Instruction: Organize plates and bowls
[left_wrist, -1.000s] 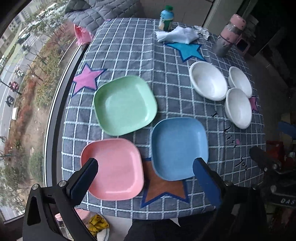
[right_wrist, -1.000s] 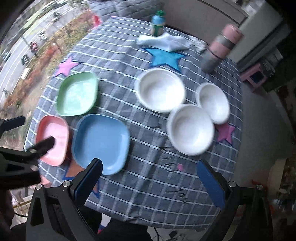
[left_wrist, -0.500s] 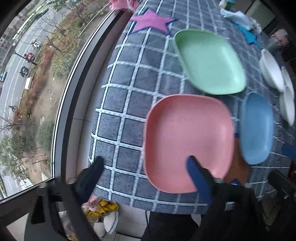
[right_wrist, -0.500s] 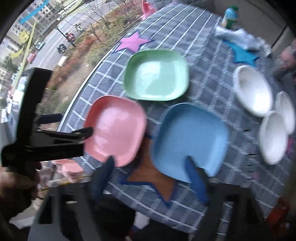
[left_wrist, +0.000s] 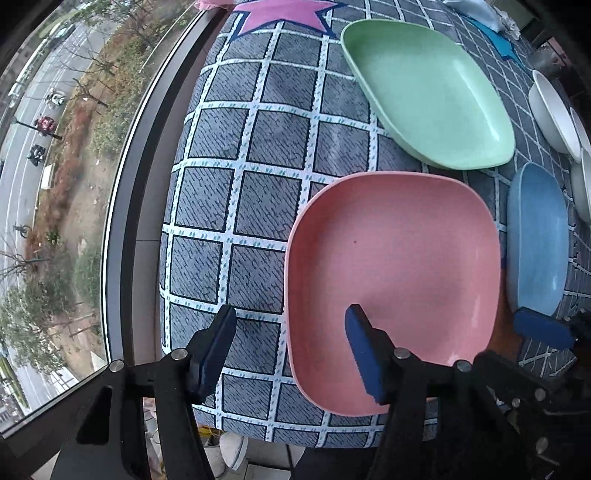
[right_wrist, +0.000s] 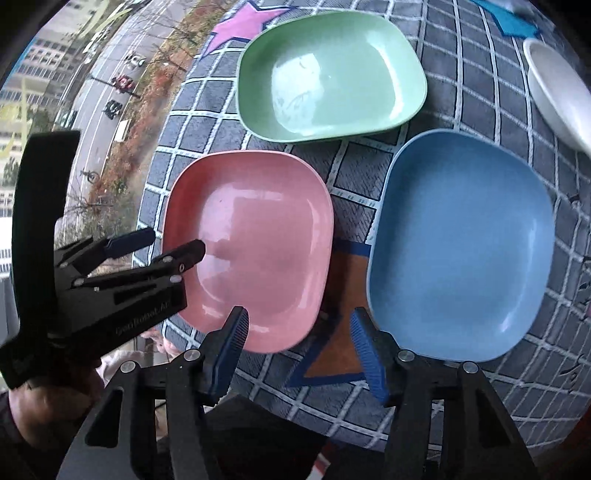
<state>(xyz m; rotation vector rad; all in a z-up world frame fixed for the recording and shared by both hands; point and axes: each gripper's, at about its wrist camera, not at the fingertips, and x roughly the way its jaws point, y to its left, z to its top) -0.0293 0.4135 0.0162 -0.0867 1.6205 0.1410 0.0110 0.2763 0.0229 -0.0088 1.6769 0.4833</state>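
1. Both tools are open. Our left gripper (left_wrist: 290, 349) has its blue-padded fingers wide apart and holds nothing; one finger is over the near left part of the pink square plastic plate (left_wrist: 393, 291), the other is over the checked grey tablecloth (left_wrist: 236, 177) to the left of this plate, so the plate's left rim lies between them.
2. Our right gripper (right_wrist: 297, 347) is also spread wide and holds nothing. It hangs over the near edge of the table, above the orange star patch (right_wrist: 338, 354), with the pink plate (right_wrist: 255, 247) at its left finger and the blue square plastic plate (right_wrist: 461, 251) at its right finger.
3. We cannot tell if any finger touches a plate.
4. In the right wrist view we see the left gripper (right_wrist: 166, 243) at the left rim of the pink plate, one finger above the rim and one outside it.
5. The three plates lie flat, close together but apart: pink near left, blue (left_wrist: 537, 240) near right, and the green square plastic plate (right_wrist: 328, 70) on the far side.
6. White round bowls (left_wrist: 554, 114) stay on the far right, beyond the blue plate; only their edges are in view.
7. A pink star patch (left_wrist: 284, 14) is on the cloth at the far left, and a window (left_wrist: 55, 184) with a street below is left of the table.
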